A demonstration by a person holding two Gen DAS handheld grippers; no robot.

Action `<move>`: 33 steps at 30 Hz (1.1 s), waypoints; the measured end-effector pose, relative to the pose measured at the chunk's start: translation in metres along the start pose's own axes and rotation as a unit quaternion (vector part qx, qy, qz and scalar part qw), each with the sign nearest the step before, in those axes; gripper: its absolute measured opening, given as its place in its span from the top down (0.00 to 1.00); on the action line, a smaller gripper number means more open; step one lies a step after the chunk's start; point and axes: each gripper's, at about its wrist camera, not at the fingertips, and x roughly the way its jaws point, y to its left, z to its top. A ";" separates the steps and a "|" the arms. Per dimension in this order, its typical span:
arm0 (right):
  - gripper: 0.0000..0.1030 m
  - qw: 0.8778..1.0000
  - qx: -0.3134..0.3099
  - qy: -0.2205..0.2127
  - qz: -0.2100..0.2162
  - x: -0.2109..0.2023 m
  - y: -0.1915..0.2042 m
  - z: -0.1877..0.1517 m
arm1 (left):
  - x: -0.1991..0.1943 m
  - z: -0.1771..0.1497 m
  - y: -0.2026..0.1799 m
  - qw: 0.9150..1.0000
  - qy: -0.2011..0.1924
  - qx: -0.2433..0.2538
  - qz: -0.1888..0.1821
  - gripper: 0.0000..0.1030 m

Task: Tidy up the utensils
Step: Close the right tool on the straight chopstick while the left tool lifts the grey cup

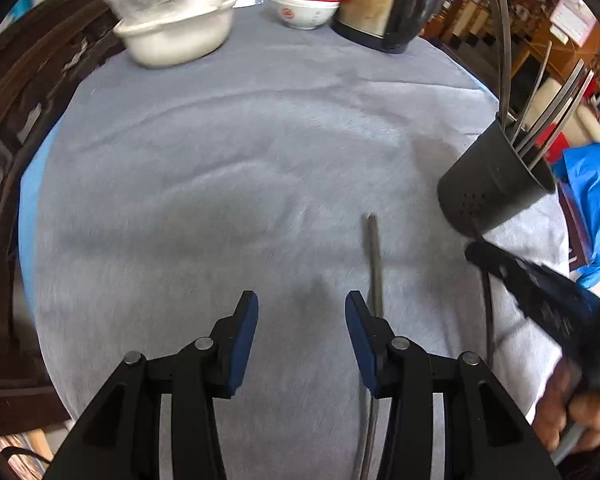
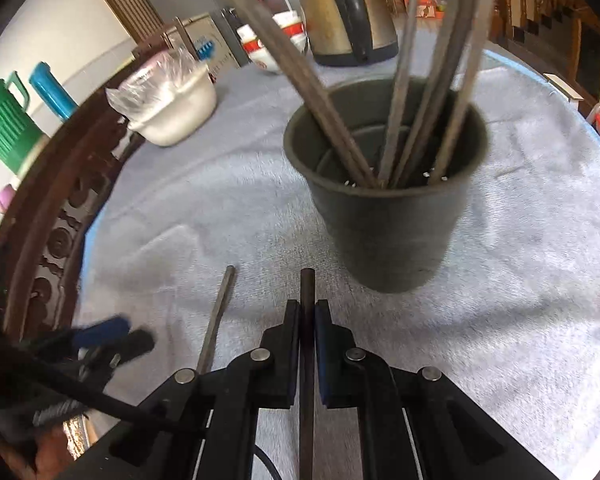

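- Right gripper point(image 2: 307, 320) had its blue-padded jaws closed on a dark chopstick point(image 2: 307, 292), whose tip stuck out ahead of the pads, just short of the holder's base.
- Left gripper point(image 1: 302, 320) hovered over the cloth with its jaws parted and nothing between them.
- Grey towel-like cloth point(image 1: 228, 152) covered the table, with a carved dark wood rim point(image 2: 60, 216) showing at one side.
- Steel electric kettle point(image 2: 346, 12) with a black handle stood at the far edge of the cloth.
- White pot point(image 1: 176, 36), topped with a clear plastic bag, sat at the far left in the left wrist view.
- Stack of red-and-white bowls point(image 1: 306, 0) stood between the pot and the kettle.
- Dark utensil holder point(image 2: 384, 208), a perforated plastic cup, stood upright on the cloth with several chopsticks point(image 2: 428, 92) leaning inside it.
- Second loose chopstick point(image 2: 218, 316) lay flat on the cloth, just left of the held one in the right wrist view, and beside the left gripper's right-hand finger in the left wrist view.
- Person's hand point(image 1: 576, 412) gripped the right tool's handle.
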 end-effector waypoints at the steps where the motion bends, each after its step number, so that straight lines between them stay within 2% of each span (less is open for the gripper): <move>1: 0.92 1.000 0.002 -0.003 0.005 -0.005 -0.003 -0.002 | 0.003 0.005 -0.004 1.000 0.005 0.006 0.001 0.55; 9: 0.92 0.999 0.022 -0.013 0.024 -0.031 -0.027 -0.012 | 0.034 0.048 -0.032 0.995 0.075 0.024 -0.053 0.55; 13: 0.92 0.999 0.028 -0.017 0.033 -0.041 -0.037 -0.019 | 0.046 0.059 -0.041 0.993 0.099 0.035 -0.057 0.56; 15: 0.92 0.999 0.029 -0.019 0.037 -0.045 -0.040 -0.021 | 0.053 0.060 -0.044 0.991 0.116 0.037 -0.059 0.64; 18: 0.92 0.998 0.027 -0.022 0.042 -0.047 -0.041 -0.023 | 0.066 0.061 -0.042 0.990 0.131 0.025 -0.054 0.70; 19: 0.92 0.998 0.026 -0.024 0.043 -0.047 -0.040 -0.022 | 0.065 0.062 -0.043 0.991 0.121 0.027 -0.056 0.70; 23: 0.92 0.998 0.021 -0.031 0.048 -0.050 -0.036 -0.023 | 0.070 0.064 -0.045 0.992 0.116 0.020 -0.044 0.93; 26: 0.92 0.998 0.015 -0.044 0.053 -0.058 -0.034 -0.023 | 0.065 0.057 -0.045 0.993 0.105 0.019 -0.040 0.94; 28: 0.92 0.997 0.008 -0.056 0.054 -0.064 -0.031 -0.023 | 0.055 0.052 -0.046 0.996 0.084 0.014 -0.030 0.94; 33: 0.92 0.994 -0.005 -0.083 0.070 -0.078 -0.022 -0.019 | 0.002 0.037 -0.055 0.999 0.015 0.019 -0.030 0.95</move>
